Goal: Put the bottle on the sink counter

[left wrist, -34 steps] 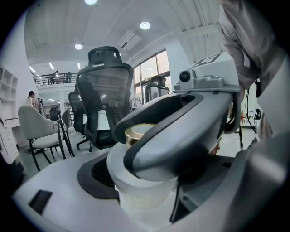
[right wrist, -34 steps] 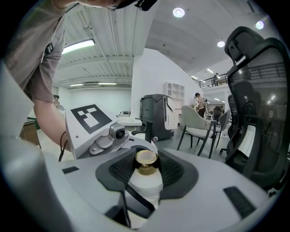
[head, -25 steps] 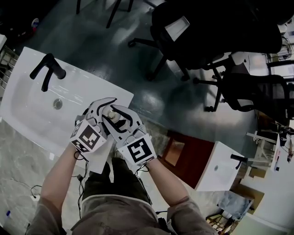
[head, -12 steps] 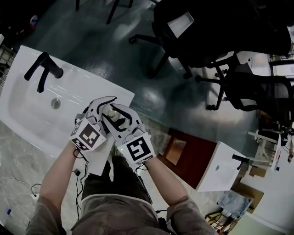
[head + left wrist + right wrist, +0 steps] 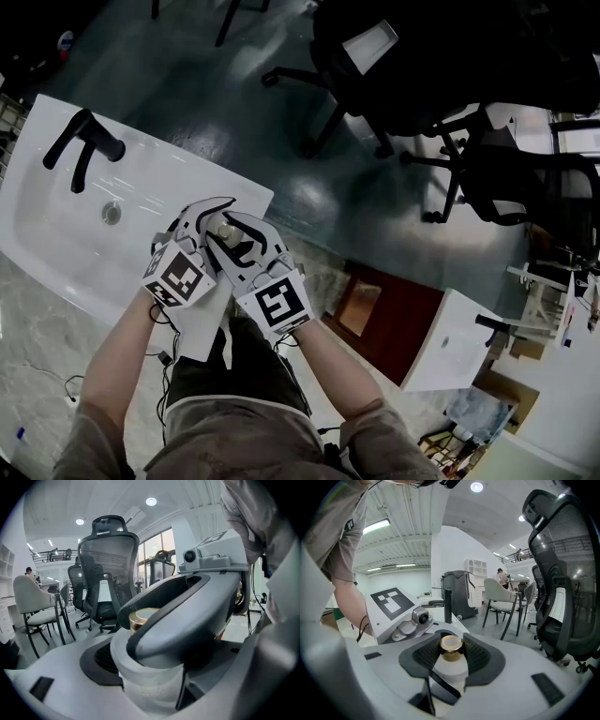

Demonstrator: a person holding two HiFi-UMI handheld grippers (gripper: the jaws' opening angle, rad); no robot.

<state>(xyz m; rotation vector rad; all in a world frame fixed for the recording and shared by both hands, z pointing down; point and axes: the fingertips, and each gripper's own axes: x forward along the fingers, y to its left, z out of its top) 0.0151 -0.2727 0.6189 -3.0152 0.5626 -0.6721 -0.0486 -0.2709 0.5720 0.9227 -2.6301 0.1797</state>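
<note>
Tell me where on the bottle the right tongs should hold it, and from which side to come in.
Grip the bottle on its white body just below the gold cap, coming in level from the side. It stands upright, and the body is wider than the cap, so the pads should seat more securely there. The right tongs sit across that spot now.

Mostly pairs, and a single bottle.
I counted one bottle (image 5: 225,228). There were two grippers, a left gripper (image 5: 208,217) and a right gripper (image 5: 236,232). There were two white sinks, a near sink (image 5: 56,216) and a far sink (image 5: 450,352). Each carried one black tap, a near faucet (image 5: 82,145) and a far faucet (image 5: 495,325). At least two black office chairs stood by, a first chair (image 5: 394,66) and a second chair (image 5: 525,183).
</note>
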